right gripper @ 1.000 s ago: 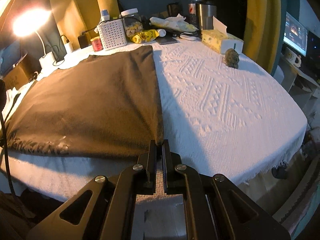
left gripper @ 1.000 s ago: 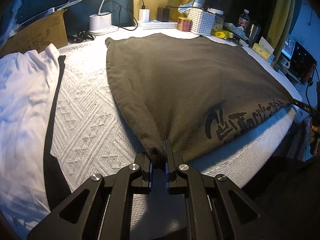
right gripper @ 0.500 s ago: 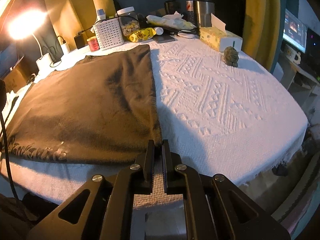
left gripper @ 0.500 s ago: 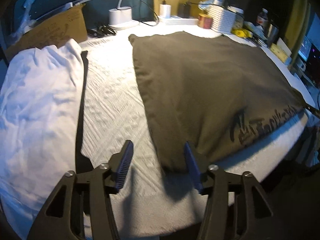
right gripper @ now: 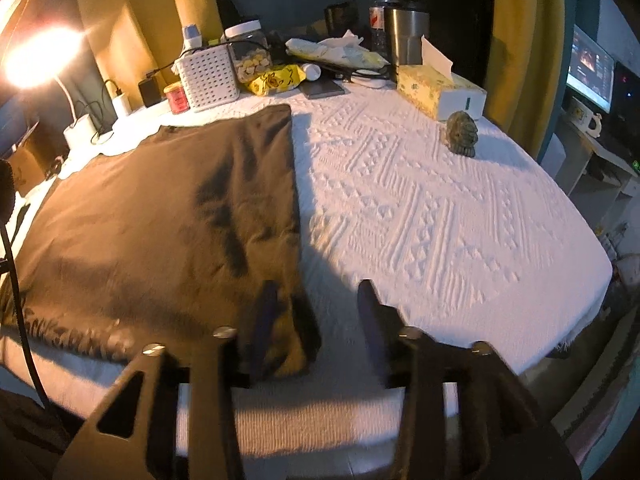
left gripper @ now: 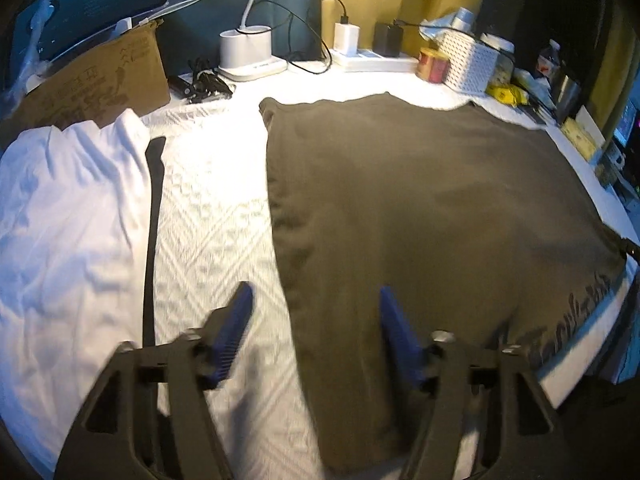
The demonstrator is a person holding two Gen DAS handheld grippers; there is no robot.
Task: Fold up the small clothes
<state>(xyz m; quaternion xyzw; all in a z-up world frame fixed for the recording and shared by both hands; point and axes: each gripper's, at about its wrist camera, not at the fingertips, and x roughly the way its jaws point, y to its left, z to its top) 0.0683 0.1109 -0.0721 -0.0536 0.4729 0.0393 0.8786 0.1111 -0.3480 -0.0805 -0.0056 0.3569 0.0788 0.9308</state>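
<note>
Dark brown garment (left gripper: 420, 208) spread flat across the white textured bedspread (left gripper: 216, 216), filling center and right of the left wrist frame. Left gripper (left gripper: 316, 316) wide apart, holding nothing, straddling the garment's left edge at bottom center. Right gripper (right gripper: 316, 312) also spread, empty, over the near right corner. White cloth pile (left gripper: 68, 216) at far left.
</note>
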